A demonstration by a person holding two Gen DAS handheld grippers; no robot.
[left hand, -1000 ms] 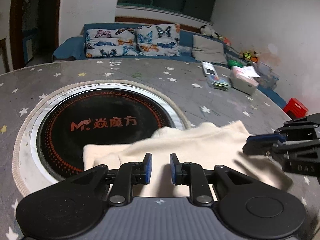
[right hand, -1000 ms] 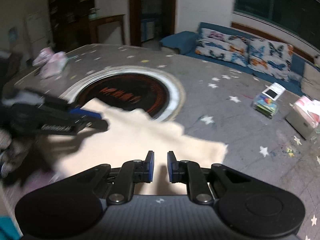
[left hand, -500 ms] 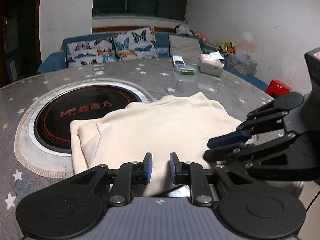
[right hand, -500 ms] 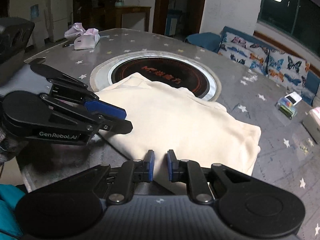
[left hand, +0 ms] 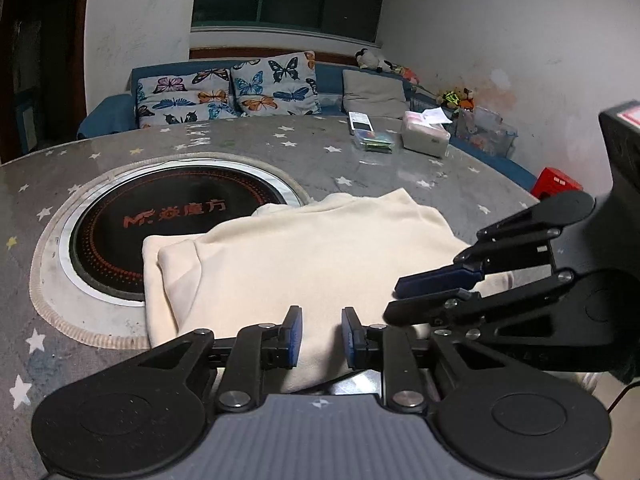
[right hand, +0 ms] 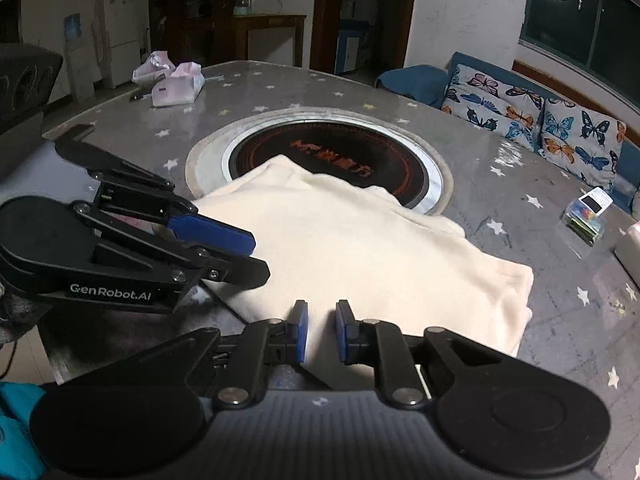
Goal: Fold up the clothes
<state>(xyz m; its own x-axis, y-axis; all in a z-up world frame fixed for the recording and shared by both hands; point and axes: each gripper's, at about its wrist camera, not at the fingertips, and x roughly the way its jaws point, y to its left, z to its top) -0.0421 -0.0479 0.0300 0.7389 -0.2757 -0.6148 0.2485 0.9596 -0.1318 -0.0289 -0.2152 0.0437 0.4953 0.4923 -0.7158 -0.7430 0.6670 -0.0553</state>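
A cream, soft, folded garment (left hand: 304, 248) is being kept flat on the grey, star-patterned round surface (left hand: 400, 168), directly ahead of both sets of jaws, with its far edge lying over the rim of the black circular inset plate with orange lettering (left hand: 160, 216).

The left gripper (left hand: 319, 336) is being held tilted downward at the garment's near edge. Its jaws are opening; the gap is narrow, cream cloth is seen through it, and the blue pads (left hand: 295, 334) are not seen pressing on the cloth. In the right wrist view, this gripper (right hand: 256, 258) is seen side-on to the left of the right jaws, its tips reaching over the garment's near left corner.

The right gripper (right hand: 322, 330) is also being pointed downward at the near edge of the garment (right hand: 360, 248). Its jaws are being held at a narrow gap, with cloth showing between them but no pinch visible. In the left wrist view, it (left hand: 394, 300) is seen crossing in from the right, its tips just beside the left jaws and over the garment's near right part.

Both grippers are being held close together, side by side.
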